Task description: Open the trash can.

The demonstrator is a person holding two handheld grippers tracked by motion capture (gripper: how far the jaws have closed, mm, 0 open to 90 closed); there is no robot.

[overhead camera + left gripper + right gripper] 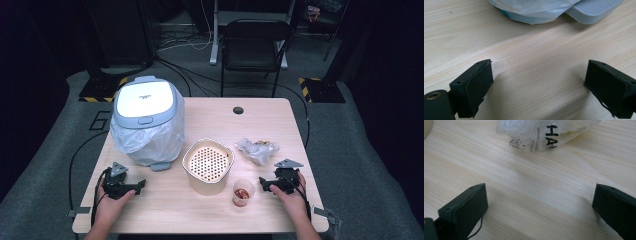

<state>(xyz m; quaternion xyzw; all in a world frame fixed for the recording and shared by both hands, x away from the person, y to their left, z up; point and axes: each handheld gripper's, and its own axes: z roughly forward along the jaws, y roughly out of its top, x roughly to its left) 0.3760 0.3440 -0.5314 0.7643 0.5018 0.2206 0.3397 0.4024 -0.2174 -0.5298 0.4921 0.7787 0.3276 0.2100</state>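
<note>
The left gripper (pixel 131 187) rests on the pale wood-grain surface (pixel 165 210) near its front left corner, its black fingers (pixel 475 86) spread wide with nothing between them. In the left gripper view those fingers are blocky, matte, rubbery pads with frayed edges, and ahead of them lie the ribbed grey foot pedal (pixel 594 10) of the bin (pixel 146 120) and the crinkled translucent liner (pixel 534 8) hanging from it. The bin is rounded, with a smooth white lid framed in grey-blue.

The right gripper (pixel 267 184) sits at the front right, fingers (pixel 465 211) likewise wide apart and empty. Just beside it, toward the middle, stands a small clear plastic cup (pixel 243 193) holding reddish-brown scraps. Beyond its fingers lies a crumpled clear plastic wrapper (pixel 544 132) with black print. Between bin and wrapper stands a cream, rounded-square basket (pixel 208 165) with a perforated inner tray.
</note>
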